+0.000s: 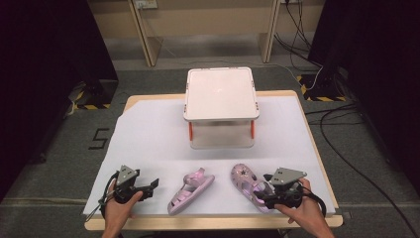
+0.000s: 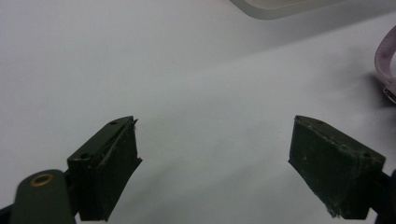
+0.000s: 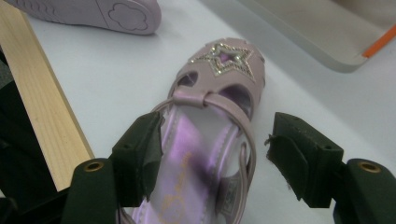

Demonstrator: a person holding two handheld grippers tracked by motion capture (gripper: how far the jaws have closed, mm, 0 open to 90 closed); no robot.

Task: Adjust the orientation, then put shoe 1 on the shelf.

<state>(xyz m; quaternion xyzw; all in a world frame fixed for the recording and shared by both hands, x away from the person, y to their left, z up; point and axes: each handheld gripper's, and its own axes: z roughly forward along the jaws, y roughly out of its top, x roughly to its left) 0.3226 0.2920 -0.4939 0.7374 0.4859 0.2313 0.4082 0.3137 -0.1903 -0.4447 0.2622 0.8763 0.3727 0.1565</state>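
Observation:
Two lilac child's sandals lie near the table's front edge. The left sandal (image 1: 190,192) rests on its side, its sole (image 3: 93,13) showing in the right gripper view. The right sandal (image 1: 246,182) stands upright, with a glittery star (image 3: 225,59) on its toe. My right gripper (image 1: 261,192) (image 3: 217,119) is open, its jaws astride this sandal's heel end with a gap at the right jaw. My left gripper (image 1: 153,185) (image 2: 215,122) is open over bare cloth, left of the side-lying sandal, whose edge (image 2: 385,58) shows at the far right.
A white square stand (image 1: 221,94) with orange legs sits at the middle back of the white-covered table (image 1: 148,134). The wooden front edge (image 3: 39,107) runs close beside the right gripper. Cables lie on the floor to the right.

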